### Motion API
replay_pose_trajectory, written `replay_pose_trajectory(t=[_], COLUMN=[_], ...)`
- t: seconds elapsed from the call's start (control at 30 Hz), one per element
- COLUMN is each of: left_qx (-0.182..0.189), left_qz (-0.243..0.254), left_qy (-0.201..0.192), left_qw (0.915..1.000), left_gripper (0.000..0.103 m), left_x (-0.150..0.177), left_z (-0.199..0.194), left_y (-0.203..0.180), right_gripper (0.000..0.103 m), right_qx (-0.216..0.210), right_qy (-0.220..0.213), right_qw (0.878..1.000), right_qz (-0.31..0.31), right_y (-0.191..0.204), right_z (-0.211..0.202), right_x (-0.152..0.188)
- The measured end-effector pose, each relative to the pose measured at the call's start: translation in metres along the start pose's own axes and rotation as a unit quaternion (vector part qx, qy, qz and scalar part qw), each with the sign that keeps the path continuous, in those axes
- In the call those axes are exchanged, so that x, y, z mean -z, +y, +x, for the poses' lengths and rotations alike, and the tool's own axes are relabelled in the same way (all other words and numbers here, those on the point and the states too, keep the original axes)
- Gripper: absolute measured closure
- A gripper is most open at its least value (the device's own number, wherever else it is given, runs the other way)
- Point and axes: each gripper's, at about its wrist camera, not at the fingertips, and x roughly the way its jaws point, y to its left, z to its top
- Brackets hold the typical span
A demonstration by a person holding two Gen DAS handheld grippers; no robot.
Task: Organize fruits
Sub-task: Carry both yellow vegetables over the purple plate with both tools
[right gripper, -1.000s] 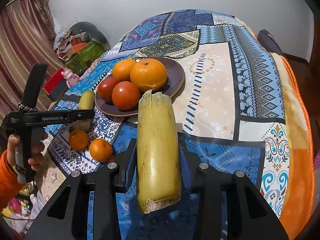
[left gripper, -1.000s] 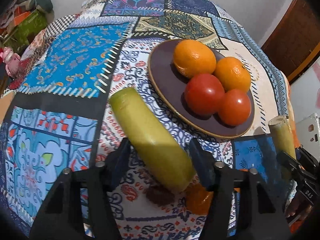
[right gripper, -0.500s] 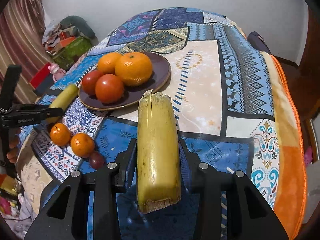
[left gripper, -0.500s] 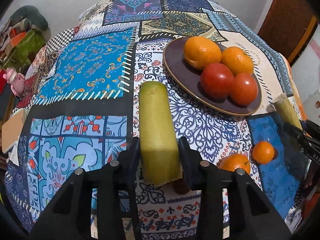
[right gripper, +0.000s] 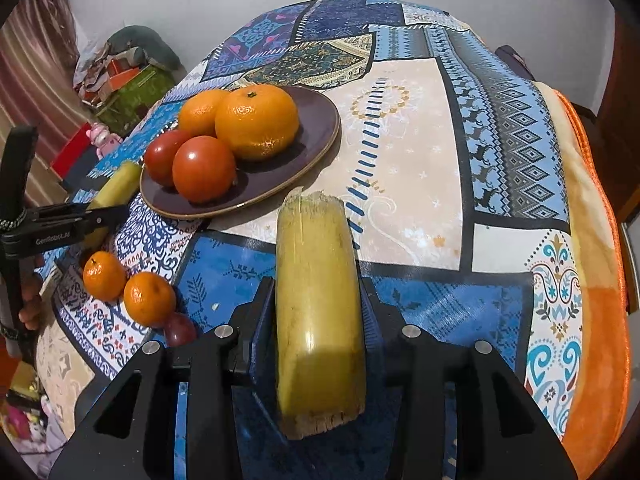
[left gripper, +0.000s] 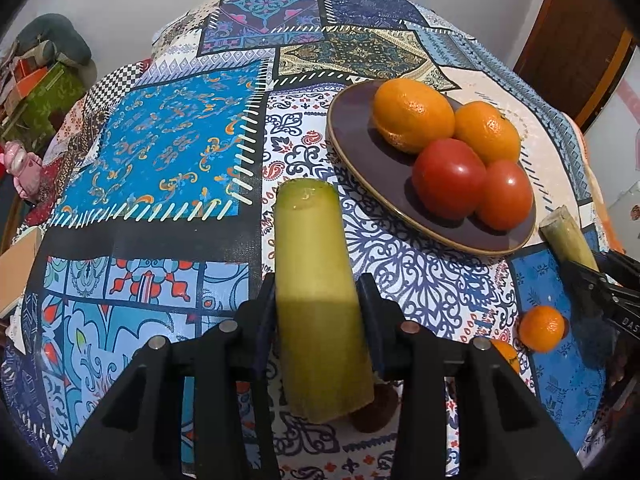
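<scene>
A patchwork cloth (right gripper: 404,168) in blues, creams and black covers the table, its orange edge (right gripper: 592,240) dropping off on one side, with a plain pale wall (right gripper: 240,4) behind and a heap of boxes and bedding (right gripper: 128,68) in the corner. Your left tool (left gripper: 318,312) is clamped on a greenish sugarcane piece (left gripper: 316,288), both pads pressed to its sides; a second ago the jaws stood wider around that stalk and it lay slanted toward the plate, whereas now it runs straight out from the tool. Your right tool (right gripper: 318,312) grips a yellower cane piece (right gripper: 316,300) with a ragged far end, and its jaws are easing open slightly with the stalk between them and the pads on its sides. The dark plate (left gripper: 360,148) carries two oranges (left gripper: 414,114) and two tomatoes (left gripper: 448,176), near the cut tip of the left stalk. Only the right wrist view shows your hand (right gripper: 30,308) on the left tool's handle, a curtain (right gripper: 24,80) and a pink toy (right gripper: 100,138); it also shows two small mandarins (right gripper: 150,298) side by side with a dark red fruit (right gripper: 180,328) just beside them. The left wrist view alone shows a wooden door (left gripper: 576,40) and a board edge (left gripper: 16,272).
</scene>
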Motion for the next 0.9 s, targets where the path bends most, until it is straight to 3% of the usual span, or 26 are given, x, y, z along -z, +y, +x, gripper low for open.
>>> replay_pose_trajectory(t=[0.33,0.63,0.9], left_qx=[0.003,0.008,-0.001], left_qz=[-0.003,0.009,0.021], left_qy=[-0.009,-0.041,-0.004], left_qw=[1.0,0.9991,0.9998], left_gripper=[0.067,0.067,0.068], left_x=[0.004,-0.005,0.001], left_z=[-0.015,-0.043,-0.023], left_y=[-0.002,-0.009,-0.008], right_gripper=[0.067,0.067,0.067], right_qx=[-0.001,-0.011,-0.019], right_qy=[-0.013,-0.052,-0.06], right_qw=[1.0,0.999,0.998], right_qz=[0.001,-0.004,-0.012], right_y=[0.002,0.011,0.019], right_z=[-0.004,-0.023,-0.024], right_x=[-0.003,-0.021,-0.029])
